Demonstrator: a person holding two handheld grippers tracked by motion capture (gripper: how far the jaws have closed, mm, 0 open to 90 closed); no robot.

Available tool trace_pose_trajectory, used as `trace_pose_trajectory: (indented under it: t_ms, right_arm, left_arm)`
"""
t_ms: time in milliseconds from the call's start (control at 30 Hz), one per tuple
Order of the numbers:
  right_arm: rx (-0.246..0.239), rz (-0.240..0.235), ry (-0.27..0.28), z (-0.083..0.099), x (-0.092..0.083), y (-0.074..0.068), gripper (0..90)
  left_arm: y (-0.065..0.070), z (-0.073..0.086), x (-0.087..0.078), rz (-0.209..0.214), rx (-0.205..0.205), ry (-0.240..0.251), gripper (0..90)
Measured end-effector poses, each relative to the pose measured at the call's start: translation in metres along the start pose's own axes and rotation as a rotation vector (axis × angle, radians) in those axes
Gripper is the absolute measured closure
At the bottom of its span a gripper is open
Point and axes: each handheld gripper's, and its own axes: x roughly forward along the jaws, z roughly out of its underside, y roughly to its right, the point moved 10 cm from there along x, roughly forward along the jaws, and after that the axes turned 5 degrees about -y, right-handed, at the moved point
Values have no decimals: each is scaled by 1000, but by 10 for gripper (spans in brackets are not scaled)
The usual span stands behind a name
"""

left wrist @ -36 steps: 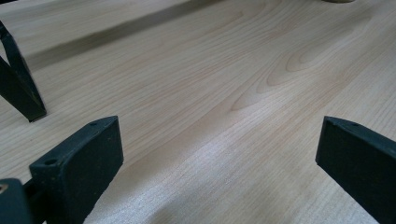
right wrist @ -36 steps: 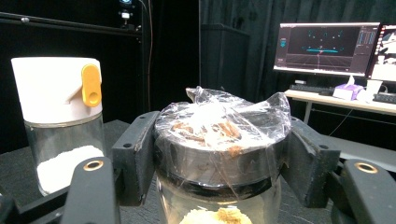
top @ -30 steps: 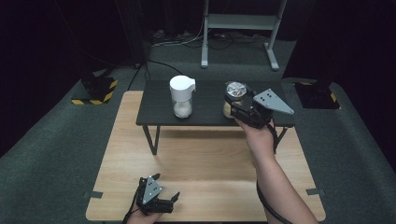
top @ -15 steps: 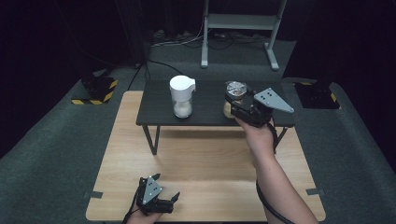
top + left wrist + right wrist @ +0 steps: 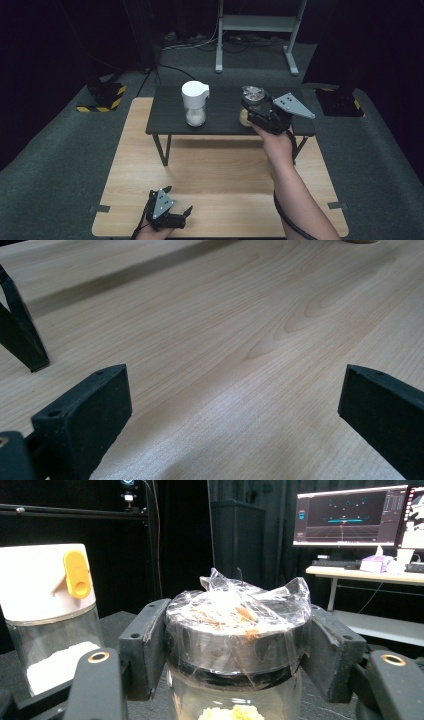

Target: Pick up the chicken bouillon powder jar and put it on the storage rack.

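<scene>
Right gripper view looks straight onto a glass jar (image 5: 235, 645) whose metal lid is wrapped in crinkled clear plastic film; the right gripper (image 5: 235, 650) has its two black jaws pressed against the lid's left and right sides, clamped on it. Pale yellow contents show low in the jar, just below the jaws. To the left of this gripper, close by but apart from the jar, stands a clear dispenser jar (image 5: 50, 625) with a white cap and a yellow flip tab, part filled with white powder. Beyond the jaws, to the right, a lit monitor (image 5: 350, 515) sits on a desk.

In the high view the right gripper (image 5: 255, 111) sits over the low black table (image 5: 225, 125), with the glass jar (image 5: 252, 95) at its tip and the dispenser jar (image 5: 195, 102) to its left.

The left gripper (image 5: 172, 217) rests at the near edge of the wooden tabletop (image 5: 220, 170). In the left gripper view its jaws stand wide apart with only bare wooden tabletop (image 5: 240, 340) between them, and a black table leg (image 5: 20, 335) stands ahead to their left.
</scene>
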Motion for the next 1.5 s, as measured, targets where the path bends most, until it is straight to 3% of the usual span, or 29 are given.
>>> trace_pose_trajectory:
  t_ms: [667,1500]
  right_arm:
    - [3,3,-7,0,0,0,327]
    - [2,11,-35,1,1,-6,29]
  left_arm:
    - [0,0,0,0,0,0,10]
    - [0,0,0,5,-4,0,9]
